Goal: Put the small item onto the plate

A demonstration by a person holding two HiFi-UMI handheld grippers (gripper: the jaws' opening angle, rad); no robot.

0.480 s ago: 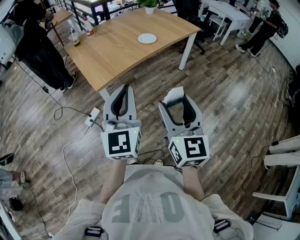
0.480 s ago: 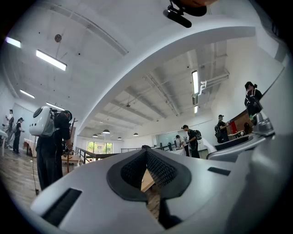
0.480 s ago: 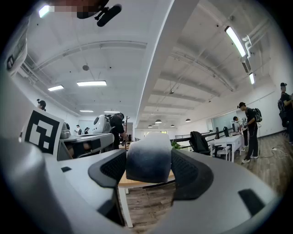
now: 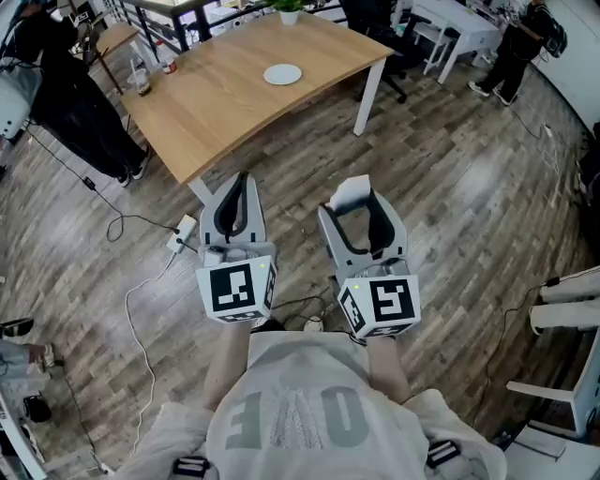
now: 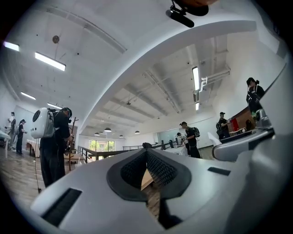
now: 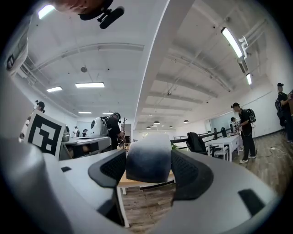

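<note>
A small white plate [image 4: 282, 74] lies on a light wooden table [image 4: 234, 112] far ahead in the head view. Both grippers are held over the wooden floor, well short of the table. My right gripper [image 4: 356, 199] is shut on the small item [image 4: 349, 193], a white and grey soft block. The right gripper view shows that item [image 6: 149, 157] pressed between the two dark pads of the right gripper [image 6: 149, 167]. My left gripper [image 4: 236, 186] is shut with nothing in it. In the left gripper view, the left gripper [image 5: 147, 157] has its pads meeting at the tips.
A bottle and a cup [image 4: 141, 80] stand at the table's far left corner, and a potted plant [image 4: 288, 9] at its back edge. A person in black [image 4: 66, 94] stands left of the table. A power strip and cables [image 4: 183, 234] lie on the floor. White chairs [image 4: 572, 300] stand at right.
In the head view the table and plate have slid slightly up and left. The left gripper sits a little lower and further left. The right gripper still holds the item.
</note>
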